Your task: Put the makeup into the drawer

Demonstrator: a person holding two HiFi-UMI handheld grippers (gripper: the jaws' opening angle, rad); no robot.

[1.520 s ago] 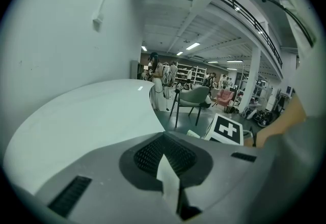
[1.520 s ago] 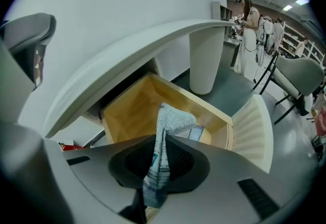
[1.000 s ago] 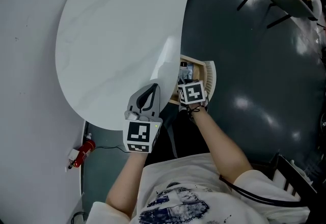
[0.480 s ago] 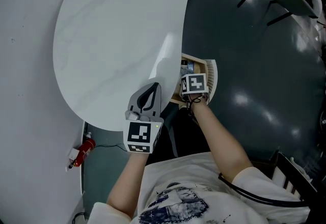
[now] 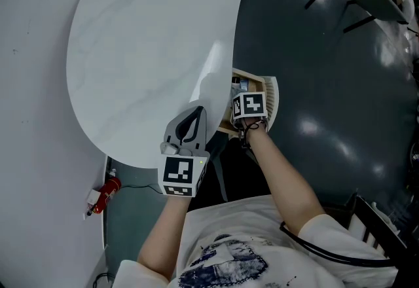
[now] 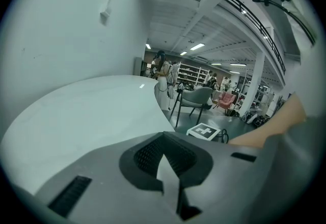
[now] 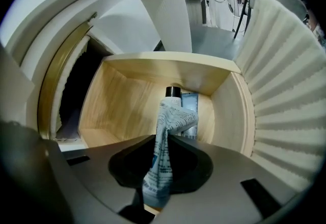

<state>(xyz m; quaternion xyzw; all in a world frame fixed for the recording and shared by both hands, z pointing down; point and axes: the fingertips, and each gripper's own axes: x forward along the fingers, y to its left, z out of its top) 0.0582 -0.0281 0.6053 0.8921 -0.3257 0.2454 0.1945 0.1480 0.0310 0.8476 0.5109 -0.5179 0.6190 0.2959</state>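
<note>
- White round tabletop [image 5: 144,38] fills the left. My left gripper [image 5: 194,113] hovers over its near edge, jaws together on nothing, well clear of the work.
- My right gripper [image 7: 162,152] pinches the crumpled makeup tube [image 7: 170,121], pointing steeply down into the open wooden drawer [image 7: 122,95]. I judge this the placing step.
- Next I should lower slightly and let go over bare floor left of the black-capped bottle [image 7: 173,91] and box [image 7: 191,103].
- Tabletop overhangs left and the fluted drawer front [image 7: 285,80] rises right, so my way out is straight up.

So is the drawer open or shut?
Open. The right gripper view looks into the wooden drawer, pulled out from under the white table, with a box lying in it and the tube held over it.
</note>
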